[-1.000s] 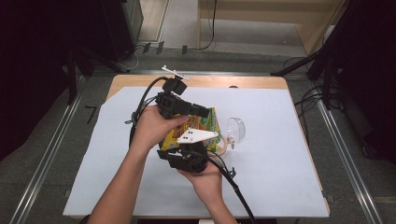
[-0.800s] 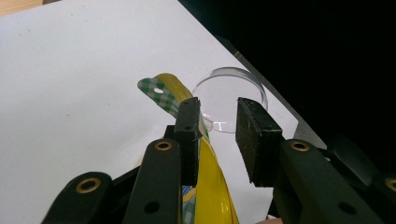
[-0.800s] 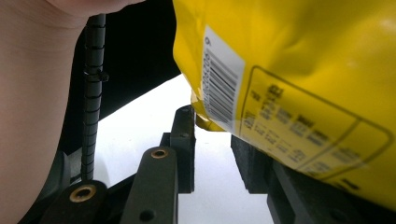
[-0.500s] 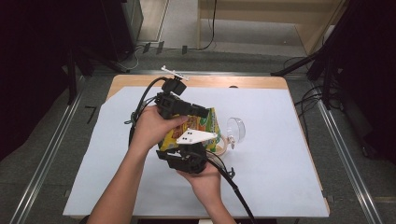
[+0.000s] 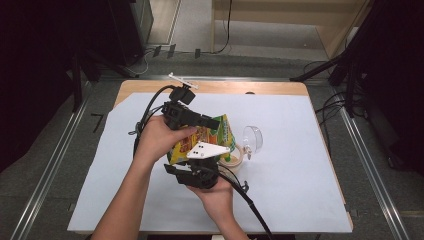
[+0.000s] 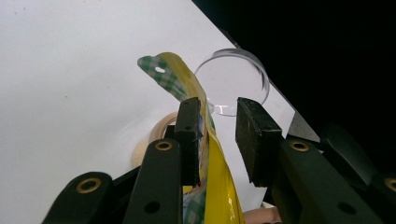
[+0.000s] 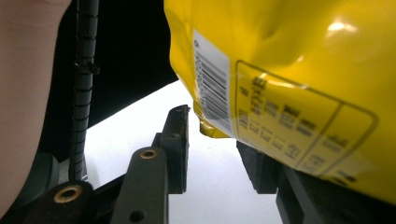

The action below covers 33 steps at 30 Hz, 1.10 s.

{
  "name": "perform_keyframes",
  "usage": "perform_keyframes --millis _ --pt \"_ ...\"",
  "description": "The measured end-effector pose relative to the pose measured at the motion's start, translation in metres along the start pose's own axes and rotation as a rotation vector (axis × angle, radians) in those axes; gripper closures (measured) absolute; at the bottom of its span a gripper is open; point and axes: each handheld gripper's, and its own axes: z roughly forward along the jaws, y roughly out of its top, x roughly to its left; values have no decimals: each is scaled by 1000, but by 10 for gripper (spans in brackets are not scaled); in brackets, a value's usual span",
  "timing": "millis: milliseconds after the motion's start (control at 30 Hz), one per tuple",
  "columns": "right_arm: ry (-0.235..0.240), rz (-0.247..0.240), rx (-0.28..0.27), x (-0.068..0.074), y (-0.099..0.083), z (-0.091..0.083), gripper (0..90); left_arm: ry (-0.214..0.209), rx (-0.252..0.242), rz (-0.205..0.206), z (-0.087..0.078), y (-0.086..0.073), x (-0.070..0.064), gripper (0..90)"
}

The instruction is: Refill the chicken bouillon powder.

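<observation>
A: Starting left of the bag (image 5: 210,137), we have the left hand (image 5: 155,140) gripping the left gripper (image 5: 212,121), which points across the bag's top edge.

B: In the left gripper view we see that edge (image 6: 187,84) standing between the fingers (image 6: 189,135). It lies against one pad, and a clear gap shows to the other, so the fingers stand wide and clamp nothing.

A: The bag itself sits over the middle of the desk (image 5: 300,190), held up between our two hands, yellow with a green checked top.

B: Just right of the bag we see a roll of tape (image 5: 235,156) lying flat on the white sheet, and right of that a clear cup (image 5: 253,139) on its side.

A: Below the bag, nearer us, the right hand (image 5: 217,197) carries the right gripper (image 5: 207,162) under its grey plate.

B: In the right gripper view the bag's barcode side (image 7: 280,93) hangs over the fingers (image 7: 177,144). Those fingers are parted too, with white sheet visible between them. Whether the far one touches the bag, we cannot tell.
</observation>
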Motion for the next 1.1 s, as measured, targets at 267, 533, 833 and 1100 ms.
perform_keyframes --millis 267,533,833,1100 --pt "12 -16 8 1 -4 3 586 4 31 -4 2 -4 2 720" --pt "14 -54 26 0 -9 3 593 7 71 -8 6 -6 5 724" --pt "18 -57 39 -5 -17 2 596 13 91 28 11 -9 7 726" --pt "11 -43 48 -9 -20 4 564 -9 101 18 13 -10 10 777"
